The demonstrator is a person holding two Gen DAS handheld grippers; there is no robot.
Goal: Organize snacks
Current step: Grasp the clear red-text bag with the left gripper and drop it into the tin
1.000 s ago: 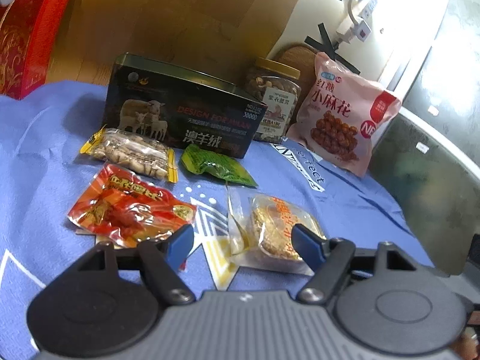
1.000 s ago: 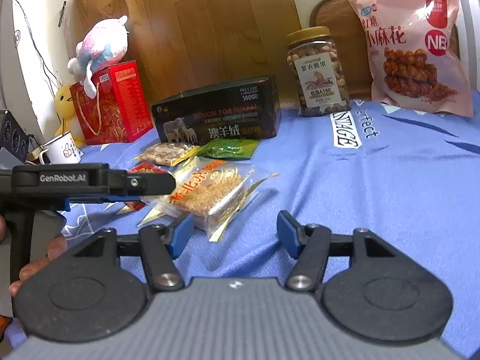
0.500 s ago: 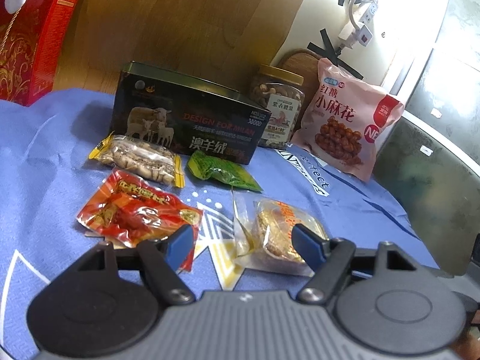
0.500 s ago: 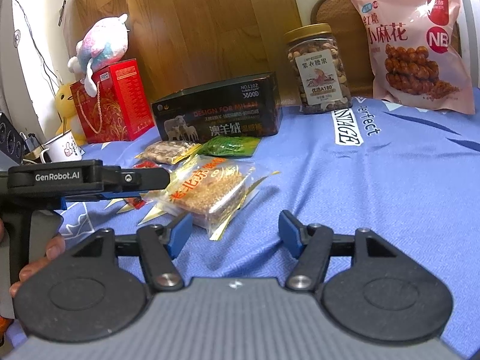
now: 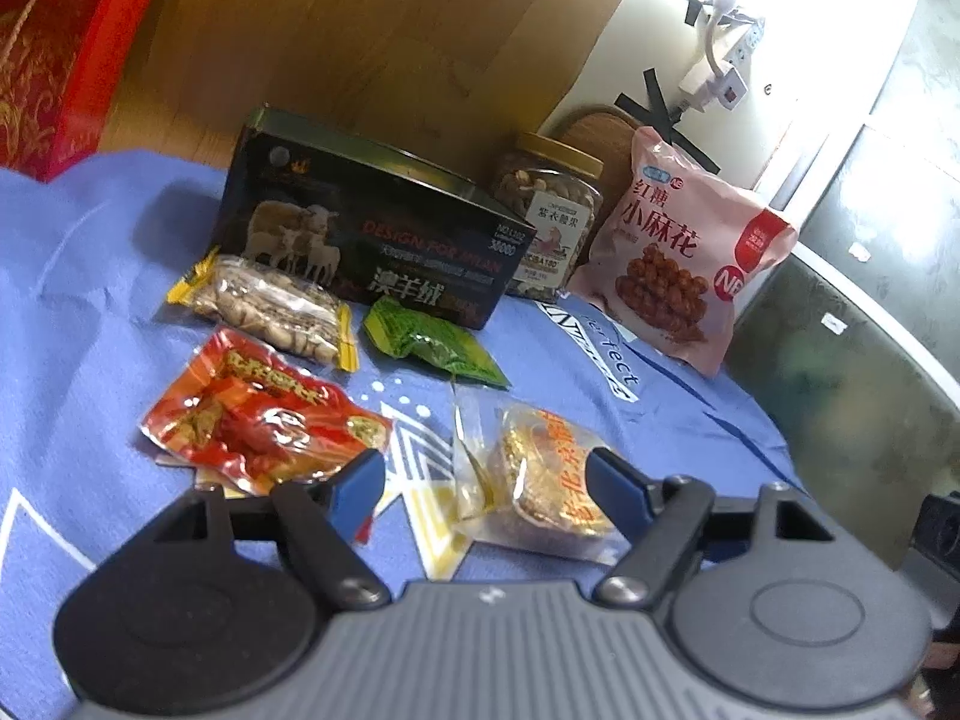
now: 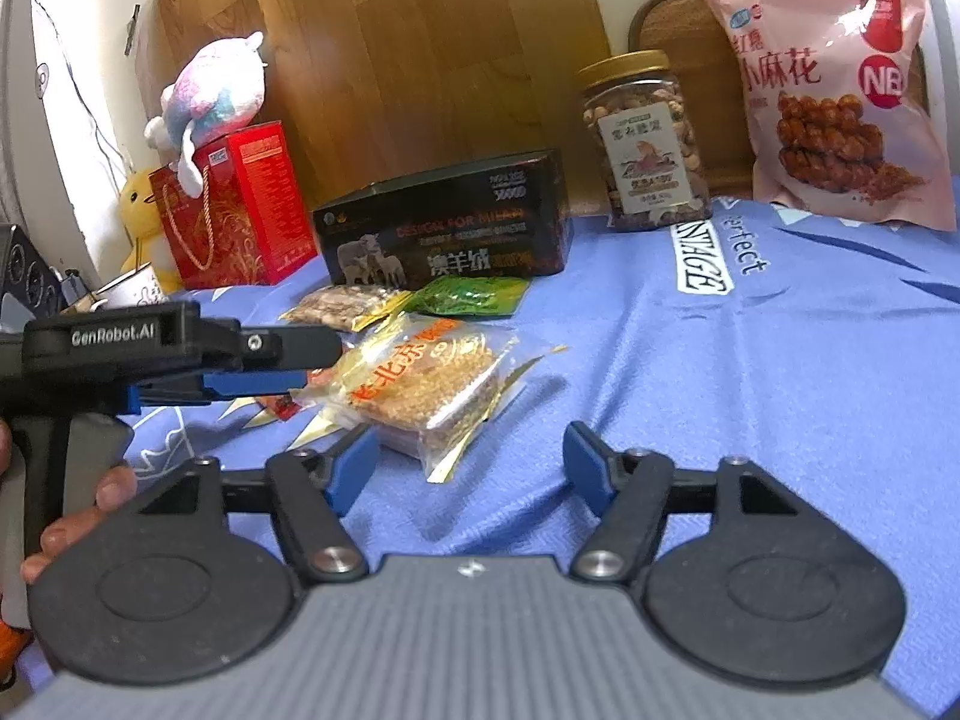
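Both claws stand spread and empty. The right claw point(image 6: 471, 459) has just been widening, with only blue cloth point(image 6: 750, 396) between its pads. The clear-wrapped crisp cake point(image 6: 429, 387) lies on the surface just ahead of it, beside the left claw point(image 5: 483, 483). The risk, as I judge it: both go for that packet and collide, or pads pinch only slippery film (or cloth) — dragging the red packet point(image 5: 258, 414) nearby.

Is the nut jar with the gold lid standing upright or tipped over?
Upright. The nut jar stands on its base on the blue cloth, gold lid on top, label reading level.
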